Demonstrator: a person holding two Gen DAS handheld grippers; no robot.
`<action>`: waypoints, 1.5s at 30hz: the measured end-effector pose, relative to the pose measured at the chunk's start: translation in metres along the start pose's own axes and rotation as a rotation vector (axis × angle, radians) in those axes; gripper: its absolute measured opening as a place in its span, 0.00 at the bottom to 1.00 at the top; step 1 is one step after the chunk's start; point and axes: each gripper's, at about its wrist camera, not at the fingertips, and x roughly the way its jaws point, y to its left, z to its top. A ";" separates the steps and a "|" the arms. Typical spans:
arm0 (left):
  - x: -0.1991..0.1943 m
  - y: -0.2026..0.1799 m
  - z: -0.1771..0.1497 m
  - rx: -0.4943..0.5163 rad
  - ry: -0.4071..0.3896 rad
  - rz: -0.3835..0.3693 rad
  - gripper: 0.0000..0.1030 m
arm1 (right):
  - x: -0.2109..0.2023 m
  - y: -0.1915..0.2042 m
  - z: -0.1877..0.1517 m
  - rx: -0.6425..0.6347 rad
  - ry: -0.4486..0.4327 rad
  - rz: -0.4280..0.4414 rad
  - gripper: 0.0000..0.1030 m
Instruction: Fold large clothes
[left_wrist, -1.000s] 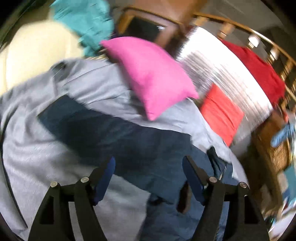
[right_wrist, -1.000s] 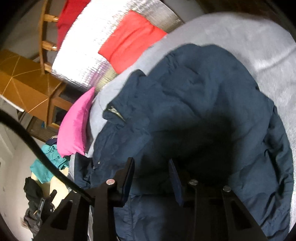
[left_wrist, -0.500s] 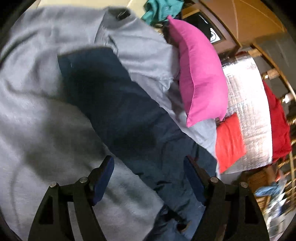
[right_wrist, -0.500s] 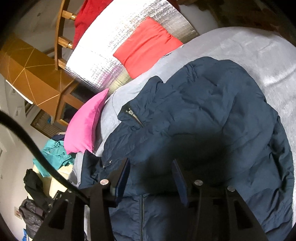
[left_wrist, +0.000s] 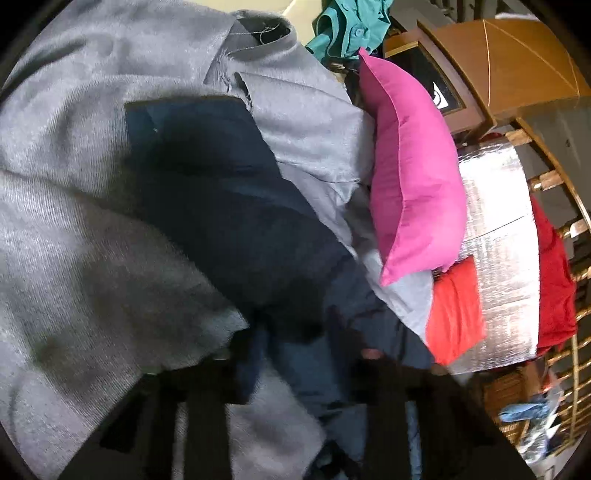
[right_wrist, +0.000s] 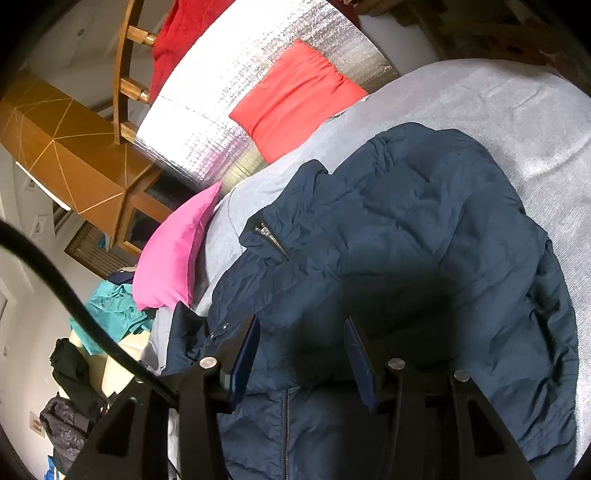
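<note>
In the left wrist view, the navy jacket (left_wrist: 229, 206) is lying across the grey bed cover (left_wrist: 74, 258), with one long sleeve running from the upper left down toward the left tongs (left_wrist: 295, 354) at the bottom. These tongs are blurred; their jaws have just been closing and are now standing close together, with dark jacket cloth between them, but I cannot tell if the pads are already pressing it. To the right of the sleeve, the pink pillow (left_wrist: 413, 177) is leaning on the bed cover, then the red cushion (left_wrist: 456, 314) is sitting against a silver foil panel (left_wrist: 495, 236) near the far edge of the bed.

In the right wrist view, a black cable (right_wrist: 55, 280) is crossing the left side, and the pink pillow (right_wrist: 173, 258) is lying at the left edge of the bed. The jacket (right_wrist: 406, 229) is filling the middle, its zipper collar (right_wrist: 271, 238) pointing to the pillow. The right tongs (right_wrist: 301, 354) are hovering over the jacket body, the jaws half apart and gripping nothing.
</note>
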 end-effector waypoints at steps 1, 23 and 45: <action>-0.001 -0.001 -0.001 0.012 -0.008 0.006 0.19 | -0.001 0.000 0.000 -0.001 0.000 -0.001 0.49; -0.054 -0.220 -0.191 0.945 -0.083 -0.328 0.07 | -0.036 -0.019 0.017 0.055 -0.086 -0.003 0.49; 0.002 -0.212 -0.291 1.155 0.425 -0.255 0.75 | -0.055 -0.046 0.033 0.116 -0.086 0.011 0.54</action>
